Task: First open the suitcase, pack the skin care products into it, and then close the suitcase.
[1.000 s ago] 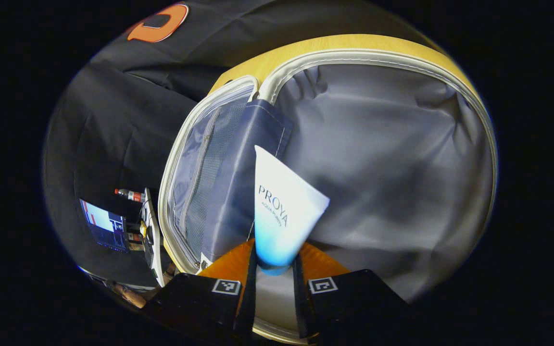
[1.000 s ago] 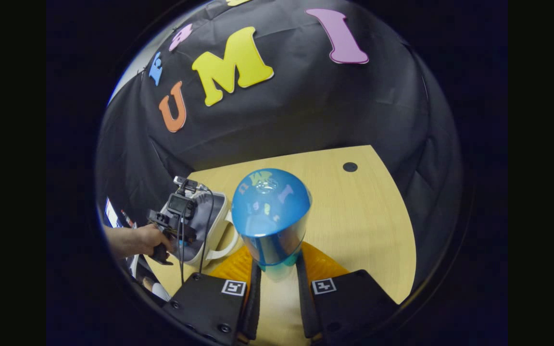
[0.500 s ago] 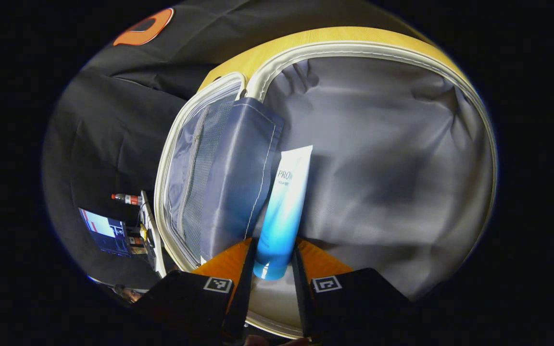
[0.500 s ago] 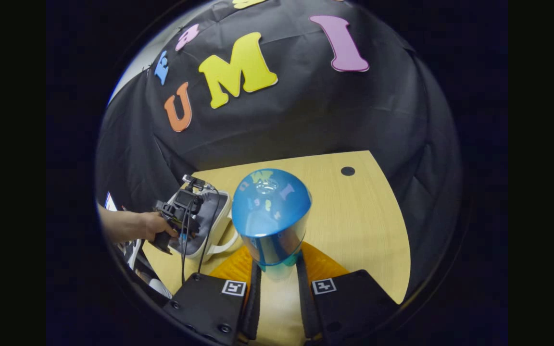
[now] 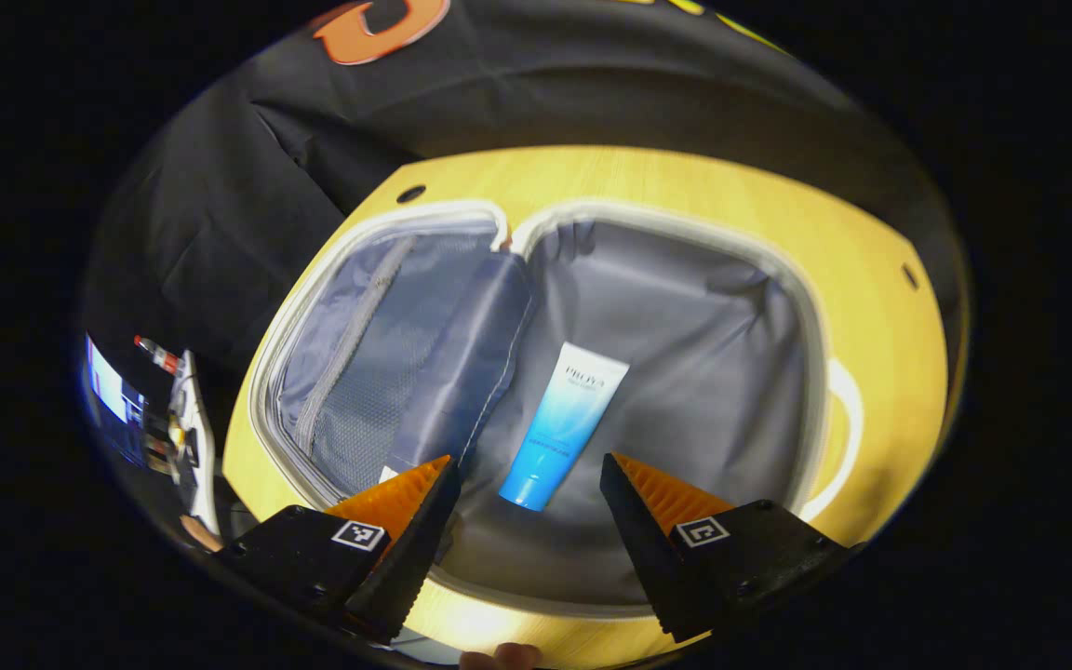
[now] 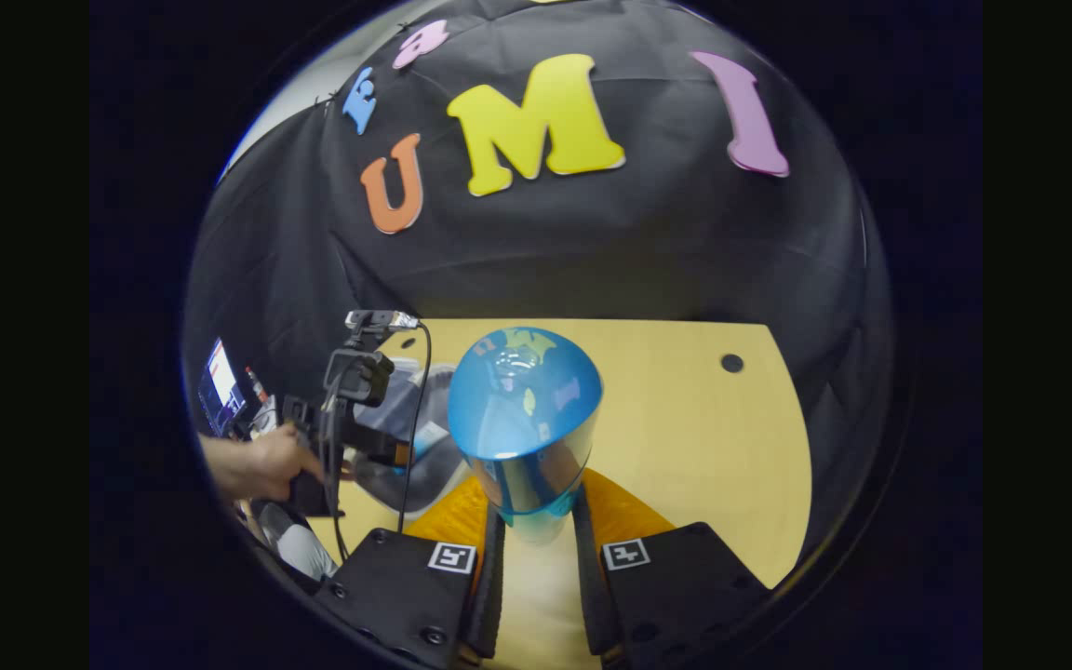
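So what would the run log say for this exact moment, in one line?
suitcase: open on table | tube: lying in suitcase | left gripper: open above tube | right gripper: shut on blue bottle

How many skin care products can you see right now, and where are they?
2. A white-and-blue tube lies inside the open suitcase; a blue bottle is held in the right tongs above the table. Others may be hidden.

The left gripper view looks down close into the open grey-lined suitcase [image 5: 685, 354]; the right gripper view faces across the pale wooden desk [image 6: 685, 437], sharing both.
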A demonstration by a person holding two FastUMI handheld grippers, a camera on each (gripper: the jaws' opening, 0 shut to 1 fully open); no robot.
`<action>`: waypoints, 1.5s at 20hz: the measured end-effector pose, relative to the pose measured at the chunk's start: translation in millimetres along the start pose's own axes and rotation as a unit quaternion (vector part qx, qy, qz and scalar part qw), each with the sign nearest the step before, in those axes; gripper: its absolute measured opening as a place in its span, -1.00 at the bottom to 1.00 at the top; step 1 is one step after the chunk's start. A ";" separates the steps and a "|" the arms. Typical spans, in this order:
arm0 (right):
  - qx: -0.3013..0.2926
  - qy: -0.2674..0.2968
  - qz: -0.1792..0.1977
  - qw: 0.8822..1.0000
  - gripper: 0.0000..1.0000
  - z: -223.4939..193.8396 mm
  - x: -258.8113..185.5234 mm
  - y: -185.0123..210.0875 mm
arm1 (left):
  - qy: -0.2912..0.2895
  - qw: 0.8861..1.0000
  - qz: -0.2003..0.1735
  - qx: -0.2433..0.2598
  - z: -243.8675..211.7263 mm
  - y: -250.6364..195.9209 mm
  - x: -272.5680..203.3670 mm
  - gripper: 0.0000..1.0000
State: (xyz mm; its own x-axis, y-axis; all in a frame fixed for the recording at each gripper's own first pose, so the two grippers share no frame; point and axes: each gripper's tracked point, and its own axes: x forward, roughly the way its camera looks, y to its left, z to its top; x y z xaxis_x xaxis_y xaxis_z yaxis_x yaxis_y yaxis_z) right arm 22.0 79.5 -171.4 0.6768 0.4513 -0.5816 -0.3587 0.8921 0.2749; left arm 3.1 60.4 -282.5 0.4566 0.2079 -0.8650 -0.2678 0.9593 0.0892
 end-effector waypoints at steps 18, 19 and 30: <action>0.082 0.215 -0.028 0.973 -0.29 -131.3 210.0 140.1 | -0.212 0.975 -0.065 -0.032 -38.2 162.8 -110.0 0.94; 0.087 0.212 -0.033 0.973 -0.40 -128.3 211.2 138.5 | -0.204 0.976 -0.063 -0.040 -40.3 168.4 -105.4 0.94; 0.080 0.249 -0.096 0.960 -0.34 -136.3 231.2 135.8 | -0.199 0.974 -0.080 -0.072 -27.3 194.7 -93.3 0.96</action>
State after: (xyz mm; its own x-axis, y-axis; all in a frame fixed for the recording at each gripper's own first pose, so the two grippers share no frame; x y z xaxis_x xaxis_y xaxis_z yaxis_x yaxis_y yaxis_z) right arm 42.1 301.9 -372.9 0.3142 0.2470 -0.9167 -0.1270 0.9678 0.2172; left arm -114.8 222.6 -197.8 0.7868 0.1432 -0.6003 -0.2700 0.9545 -0.1263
